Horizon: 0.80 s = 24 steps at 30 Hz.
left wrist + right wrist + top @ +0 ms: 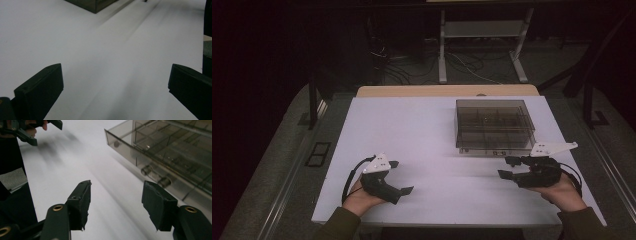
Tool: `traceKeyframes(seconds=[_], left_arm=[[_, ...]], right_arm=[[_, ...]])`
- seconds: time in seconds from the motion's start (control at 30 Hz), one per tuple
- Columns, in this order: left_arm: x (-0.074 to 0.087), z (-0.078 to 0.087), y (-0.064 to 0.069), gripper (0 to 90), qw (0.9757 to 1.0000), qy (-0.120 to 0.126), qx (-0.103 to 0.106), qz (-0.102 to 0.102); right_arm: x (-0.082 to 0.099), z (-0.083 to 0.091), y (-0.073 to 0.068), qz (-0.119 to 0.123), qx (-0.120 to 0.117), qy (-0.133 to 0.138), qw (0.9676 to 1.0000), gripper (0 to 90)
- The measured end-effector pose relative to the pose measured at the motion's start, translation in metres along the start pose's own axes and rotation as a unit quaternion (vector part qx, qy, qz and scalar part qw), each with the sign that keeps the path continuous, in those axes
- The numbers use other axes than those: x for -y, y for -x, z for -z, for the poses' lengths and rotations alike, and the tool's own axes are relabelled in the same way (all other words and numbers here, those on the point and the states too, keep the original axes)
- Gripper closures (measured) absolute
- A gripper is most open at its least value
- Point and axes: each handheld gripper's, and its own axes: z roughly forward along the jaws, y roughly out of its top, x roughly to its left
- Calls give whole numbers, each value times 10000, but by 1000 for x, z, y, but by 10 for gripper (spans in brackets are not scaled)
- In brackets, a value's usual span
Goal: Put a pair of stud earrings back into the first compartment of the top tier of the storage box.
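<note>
High view: box sits just beyond the right gripper

High view shows a smoky clear box (493, 125) on the white tabletop (412, 135), right of centre and toward the far edge. It lies flat, its long axis running left to right across the tabletop, with its front wall facing the person. Dividers show through the lid.

The right gripper (512, 167) hovers near the box's front right corner, jaws apart and pointing left along the front wall, so the box lies just ahead and to one side of them rather than between them. In the right gripper view the box (172, 152) stands up and to the right of the open jaws, and small round catches (146, 170) show on the near wall, close to the right-hand jaw.

The left gripper (401, 177) rests well apart from the box, low on the left half of the tabletop, jaws spread wide and aimed right. In the left gripper view a corner of the box (93, 5) lies far ahead.

The right hand (562, 192) is clearly nearer, so I judge it the one to reach the front wall; the jaws would need to turn toward the box first.
</note>
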Motion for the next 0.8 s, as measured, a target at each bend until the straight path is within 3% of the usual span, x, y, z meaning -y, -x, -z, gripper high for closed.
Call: traceKeyframes(seconds=[0.2, 0.43, 0.8], left_arm=[[0, 0, 0, 0, 10000, 7, -6, 10], [0, 1, 1, 0, 10000, -4, -12, -12], [0, 0, 1, 0, 10000, -3, -15, -22]], right_arm=[[15, -2, 2, 17, 138, -123, 9998, 393], [30, -8, 15, -95, 390, -301, 9987, 404], [43, -11, 34, -438, 838, -415, 9947, 502]])
